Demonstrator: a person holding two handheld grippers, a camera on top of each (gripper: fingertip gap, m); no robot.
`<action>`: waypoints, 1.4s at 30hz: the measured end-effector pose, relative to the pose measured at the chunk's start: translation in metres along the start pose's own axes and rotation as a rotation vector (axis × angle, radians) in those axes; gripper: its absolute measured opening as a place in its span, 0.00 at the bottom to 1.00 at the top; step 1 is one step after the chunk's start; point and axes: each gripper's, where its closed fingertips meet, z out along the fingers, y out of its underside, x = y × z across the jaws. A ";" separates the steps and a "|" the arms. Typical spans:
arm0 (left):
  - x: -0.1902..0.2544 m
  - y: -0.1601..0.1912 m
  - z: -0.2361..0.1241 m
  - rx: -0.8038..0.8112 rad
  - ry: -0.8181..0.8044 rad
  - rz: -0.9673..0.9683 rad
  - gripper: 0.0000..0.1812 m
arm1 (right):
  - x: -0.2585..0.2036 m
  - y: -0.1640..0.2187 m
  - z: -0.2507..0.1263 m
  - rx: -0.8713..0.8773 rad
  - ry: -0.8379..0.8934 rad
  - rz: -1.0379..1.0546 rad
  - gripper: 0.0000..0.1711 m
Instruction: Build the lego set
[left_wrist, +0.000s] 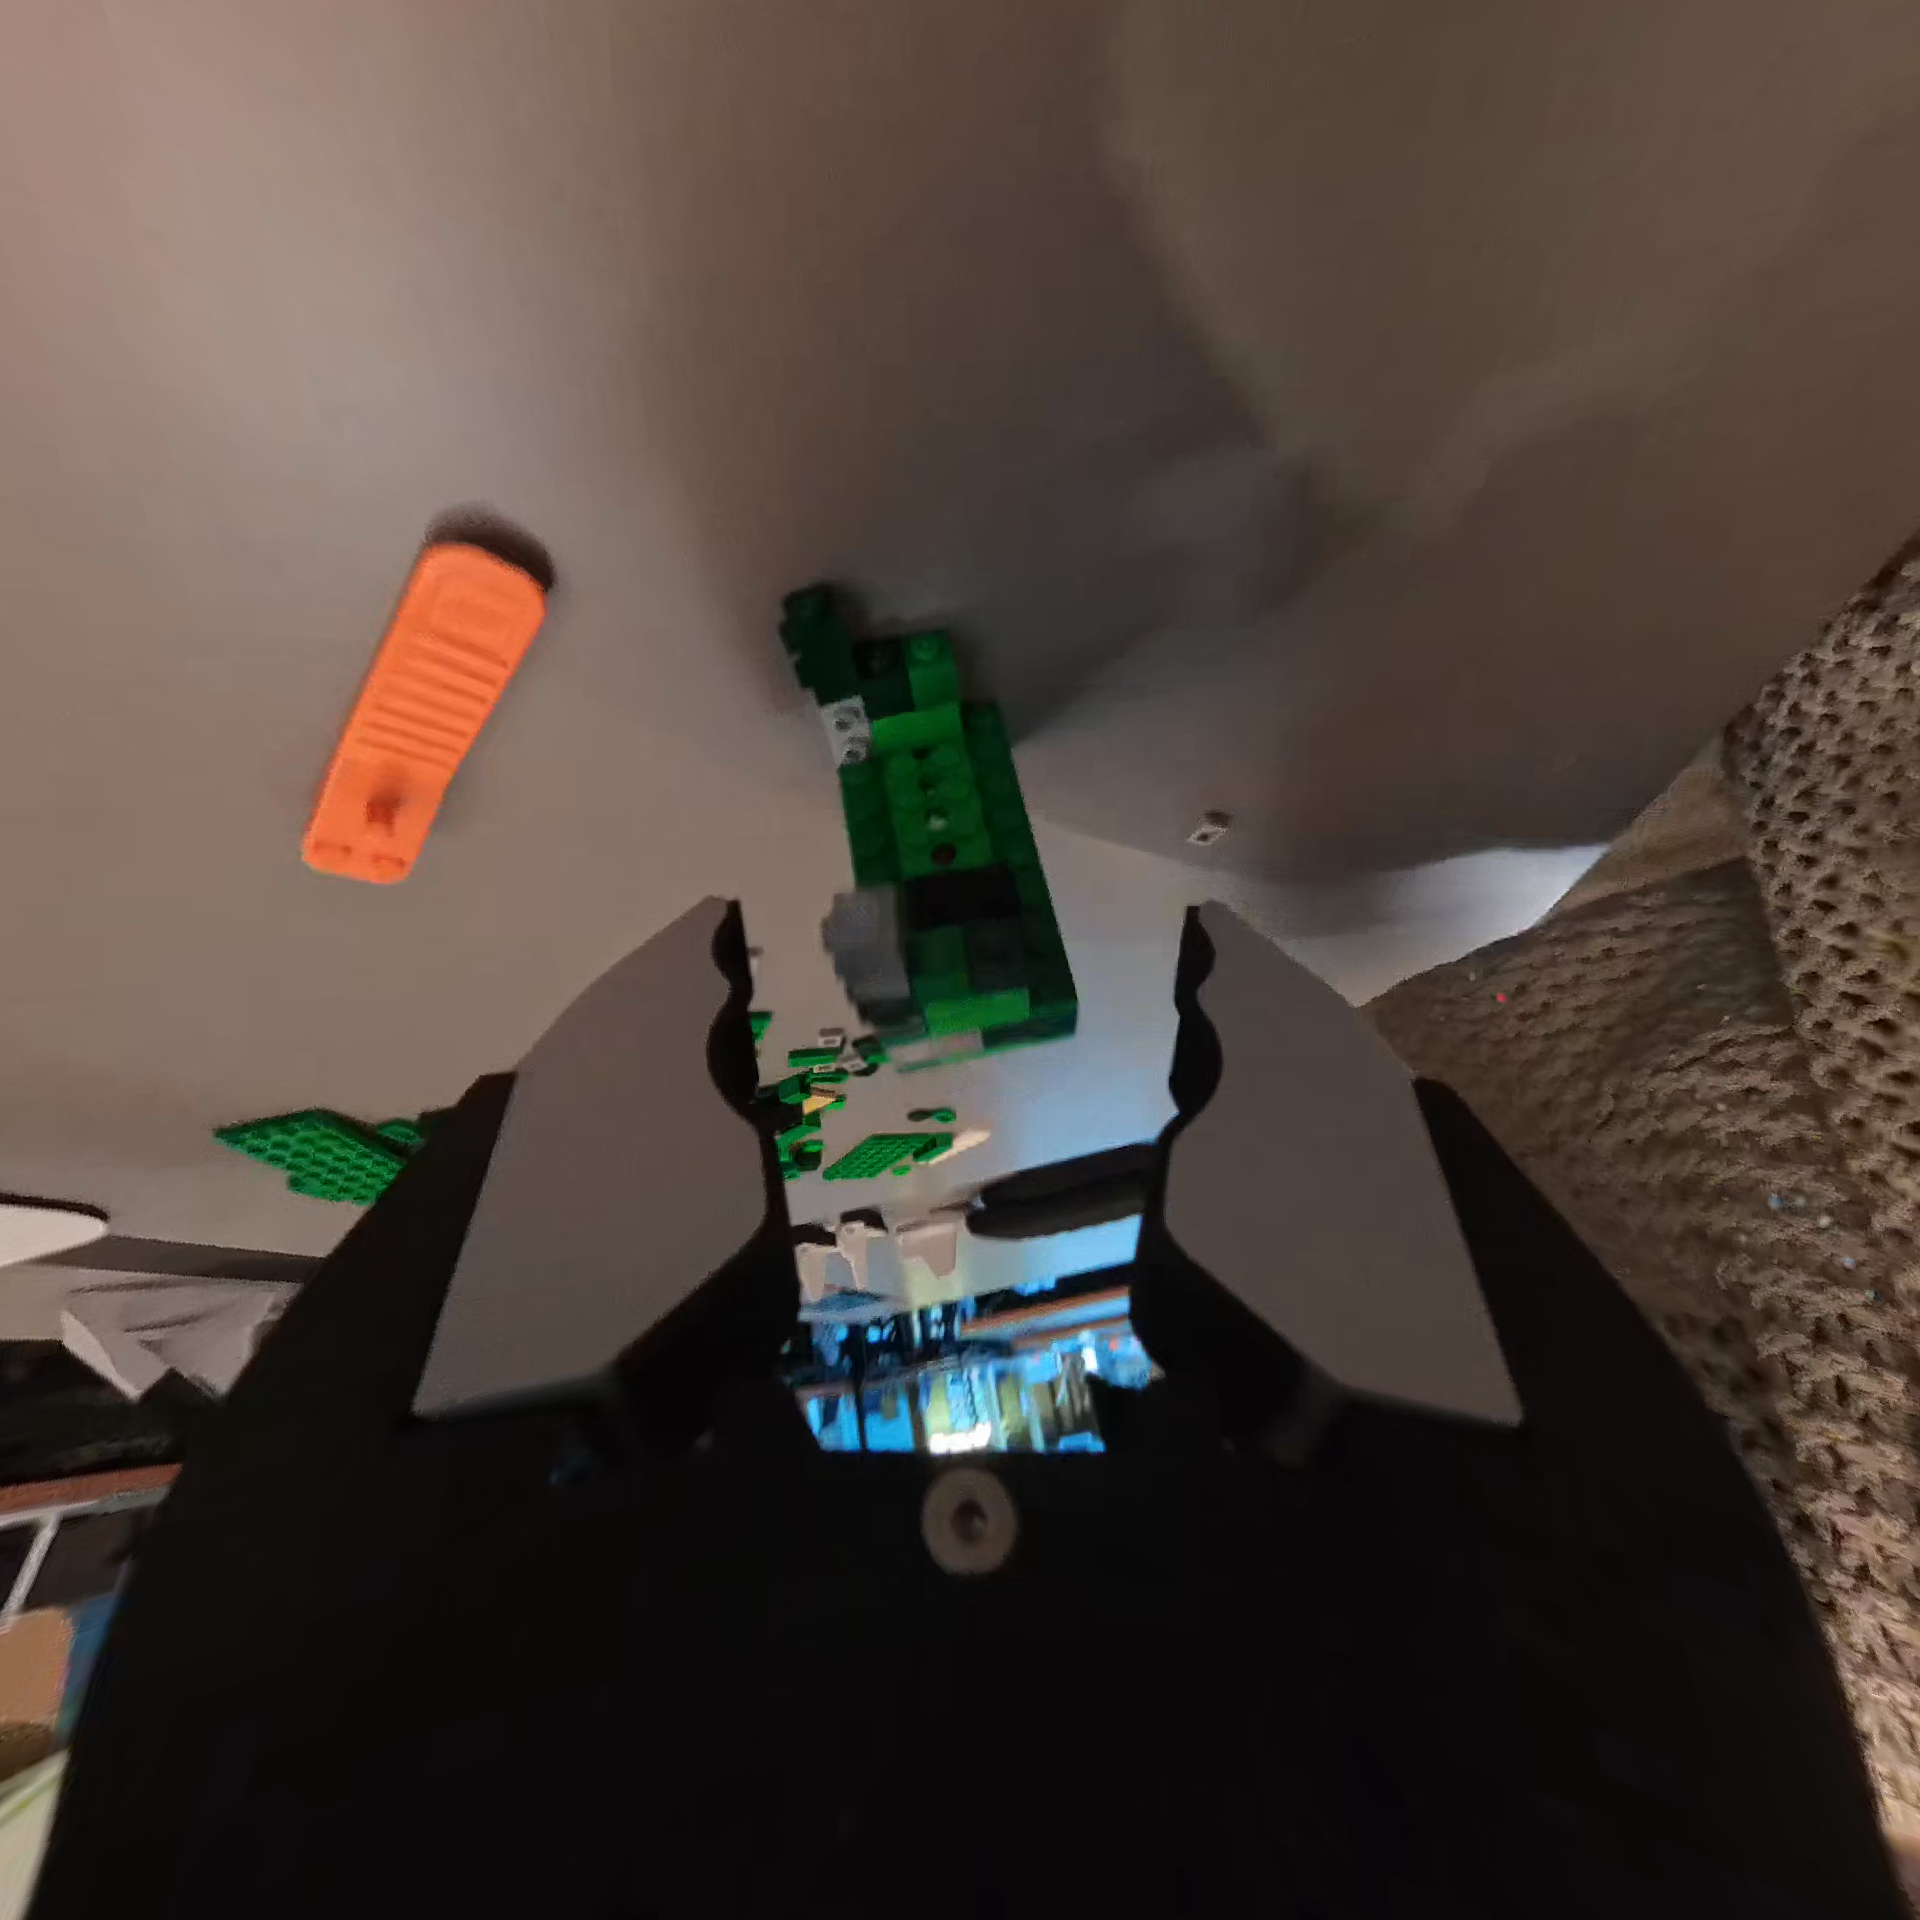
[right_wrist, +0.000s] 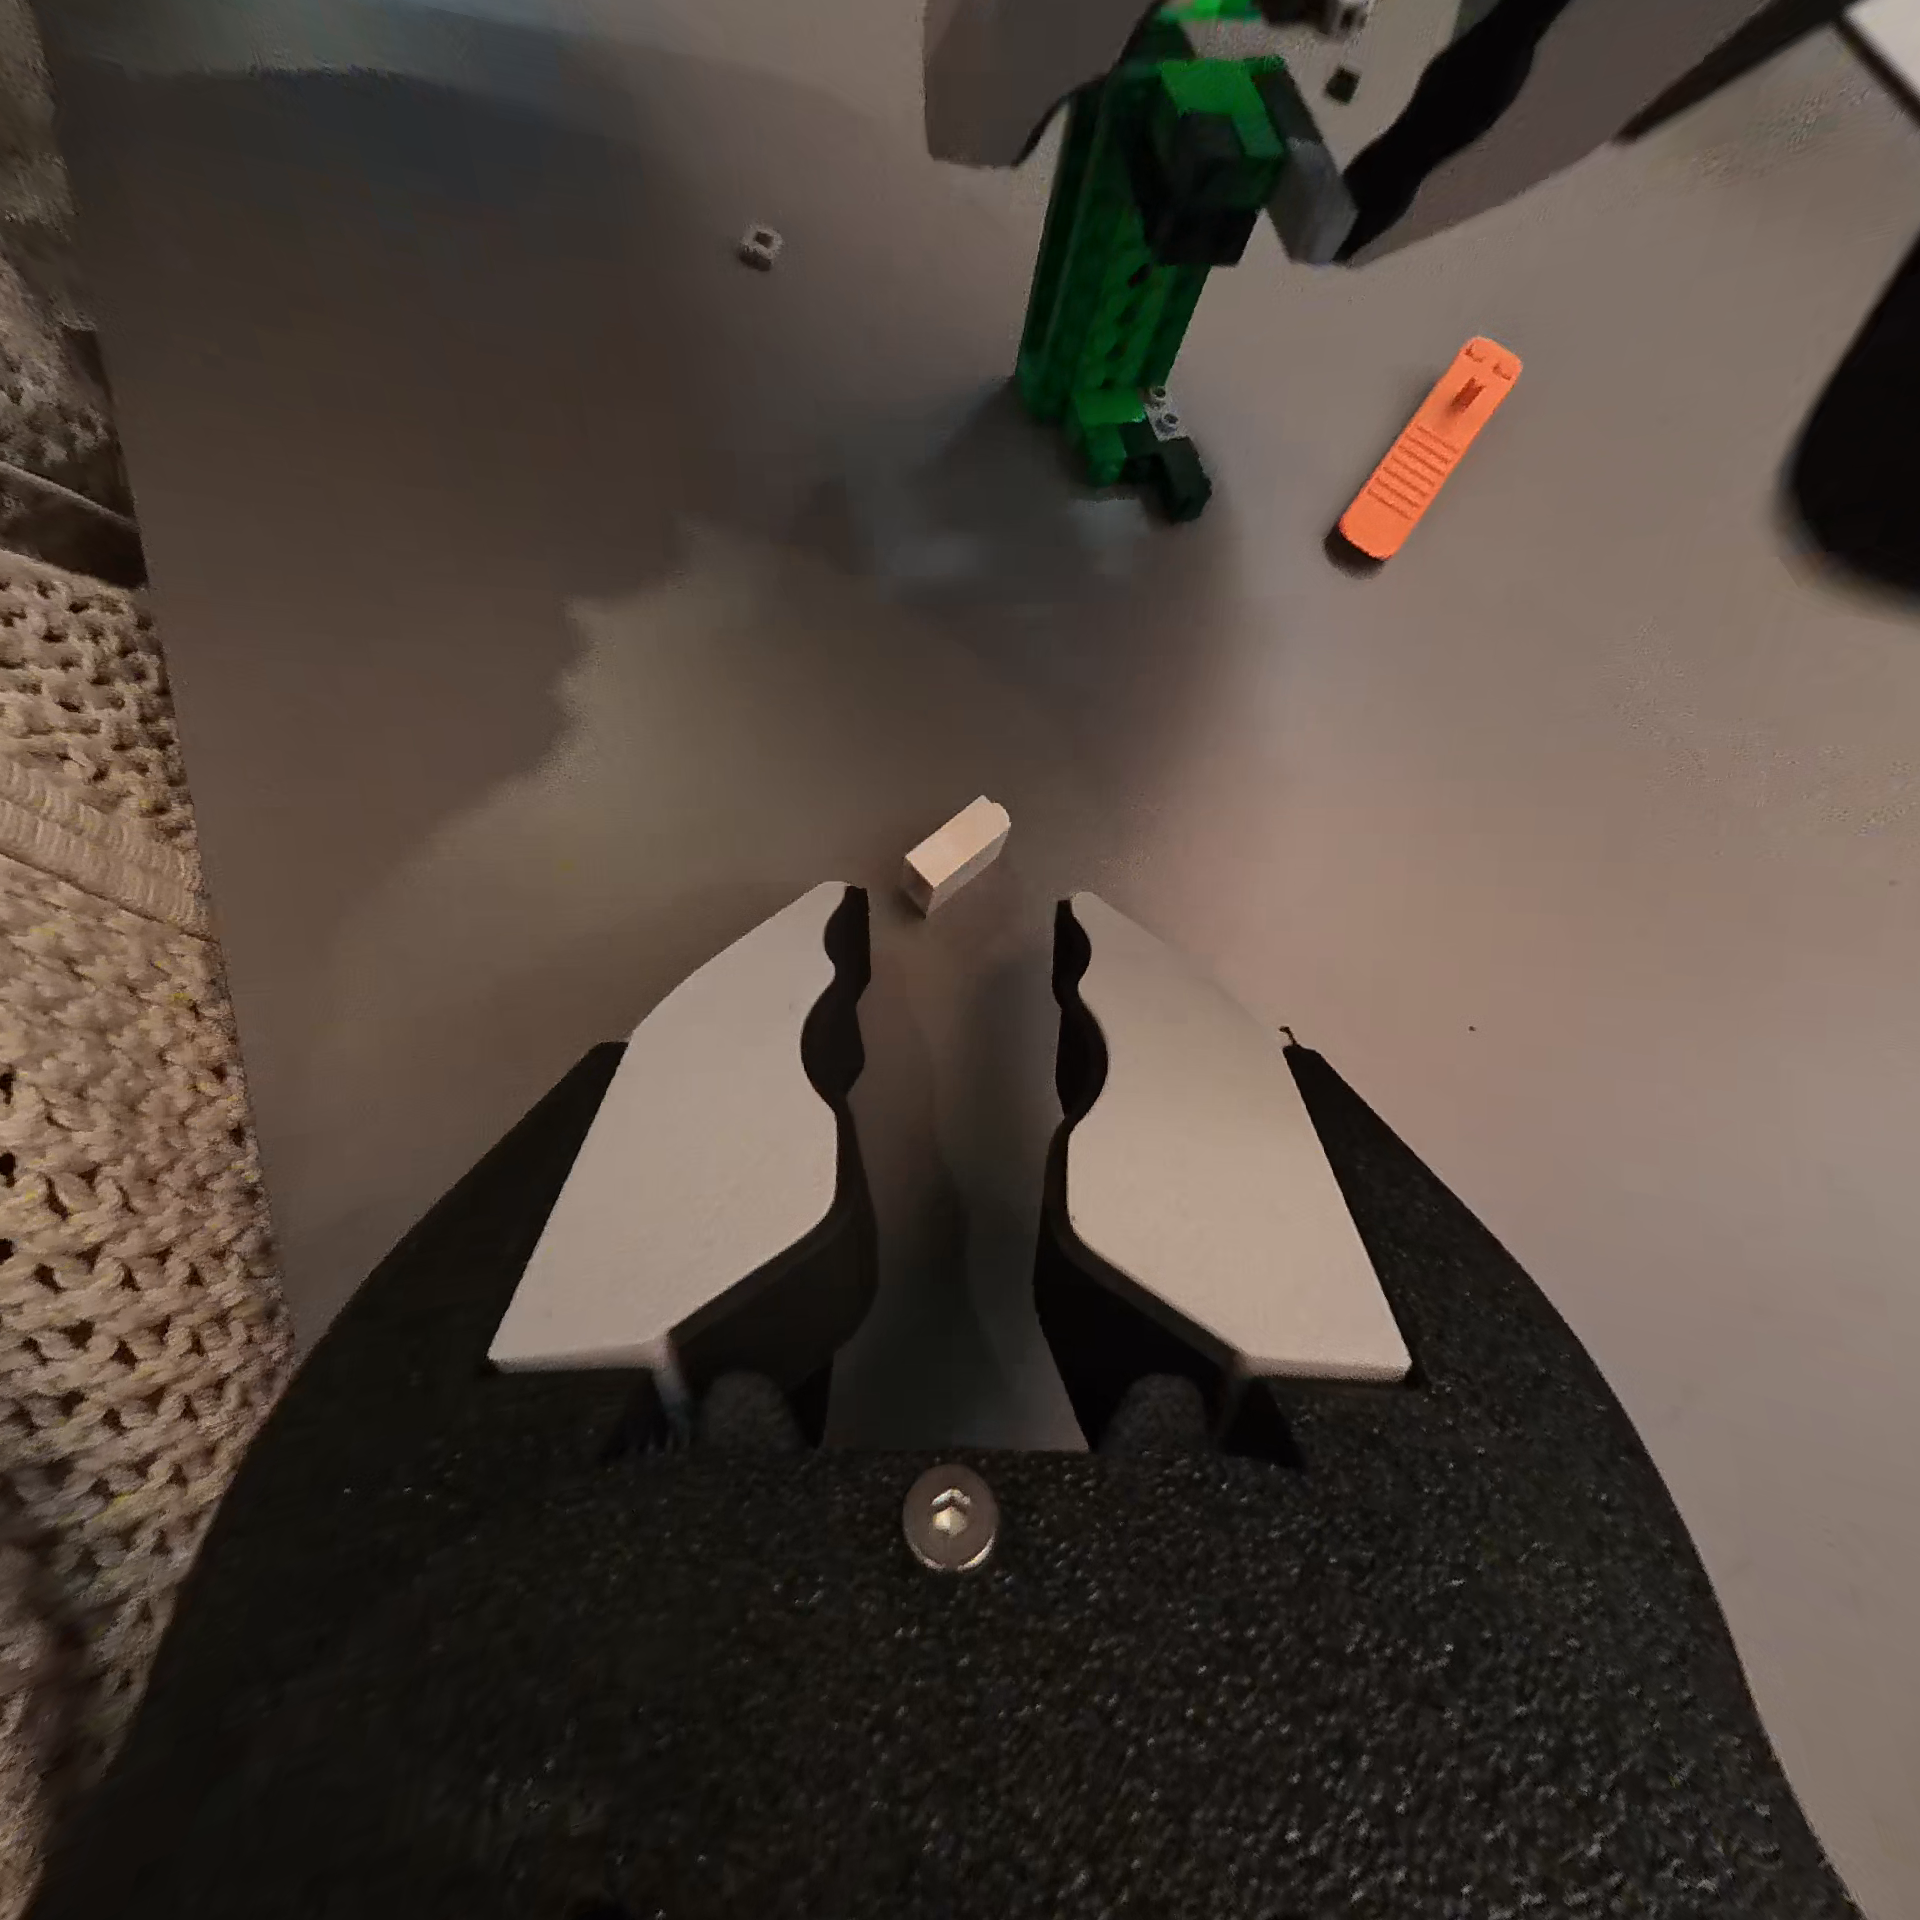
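I'm holding my right gripper (right_wrist: 961, 904) with jaws parted, hovering just short of a small beige brick (right_wrist: 957, 868) on the grey table (right_wrist: 1455, 831), left gripper (left_wrist: 961, 914) gaping empty beside the green lego build (left_wrist: 940, 831), orange brick separator (left_wrist: 426, 712) lying apart

It looks like a hobby table in a lived-in room: a plain grey tabletop (right_wrist: 1455, 831) strewn with loose green bricks (left_wrist: 883, 1148), an orange brick separator (left_wrist: 426, 717), a knitted sleeve (left_wrist: 1714, 1143) alongside, and crowded, blurred shelves (left_wrist: 956, 1371) behind.
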 end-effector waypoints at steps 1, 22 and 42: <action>-0.001 0.004 -0.005 0.040 -0.011 -0.027 0.45 | 0.000 -0.001 0.000 0.016 -0.005 0.000 0.20; 0.109 -0.074 -0.064 1.572 -0.410 -0.601 0.19 | 0.004 -0.018 -0.011 0.199 -0.523 -0.050 0.18; 0.060 -0.096 -0.041 1.033 -1.114 -0.619 0.04 | -0.010 -0.026 -0.018 0.086 -0.965 0.223 0.20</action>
